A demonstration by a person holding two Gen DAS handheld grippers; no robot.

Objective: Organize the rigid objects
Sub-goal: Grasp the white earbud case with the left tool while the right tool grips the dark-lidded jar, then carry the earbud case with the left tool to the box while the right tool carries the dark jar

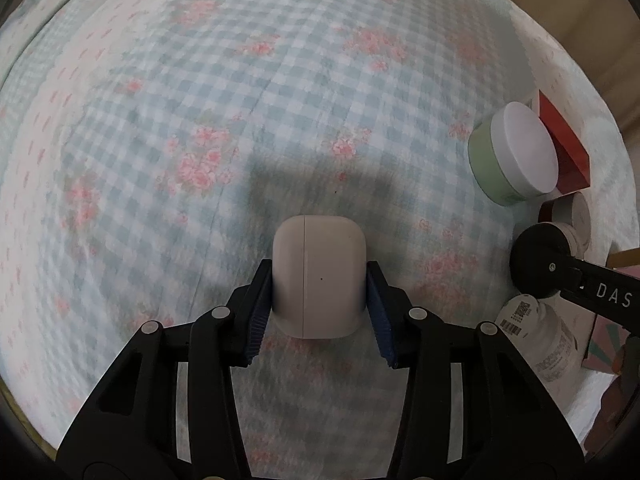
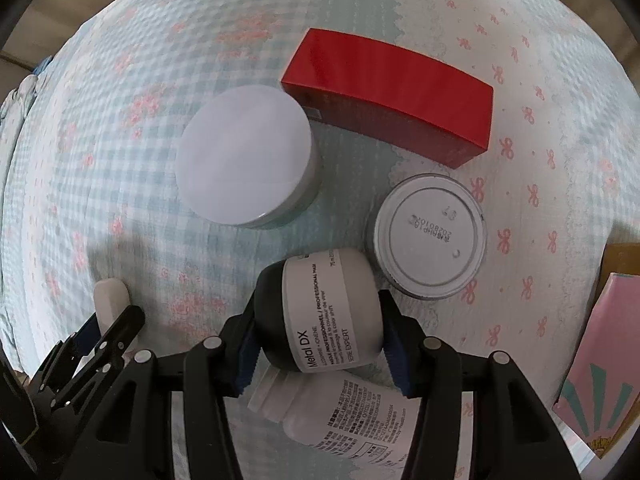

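Note:
A white earbud case [image 1: 319, 276] stands on the checked bedspread [image 1: 240, 120] in the left wrist view. My left gripper [image 1: 319, 266] is shut on it, with a blue pad pressed to each side. In the right wrist view my right gripper [image 2: 320, 298] is shut on a grey jar with a black lid [image 2: 332, 312], labelled "Metal DX" and lying on its side. The same jar's black end [image 1: 534, 256] shows at the right edge of the left wrist view. The earbud case [image 2: 110, 296] also appears at the lower left of the right wrist view.
Beyond the grey jar stand a green jar with a white lid [image 2: 246, 156], a red box [image 2: 392, 96] and a round tin [image 2: 430, 236]. A white bottle [image 2: 340, 412] lies under my right gripper. A pink booklet [image 2: 600, 360] is at the right edge.

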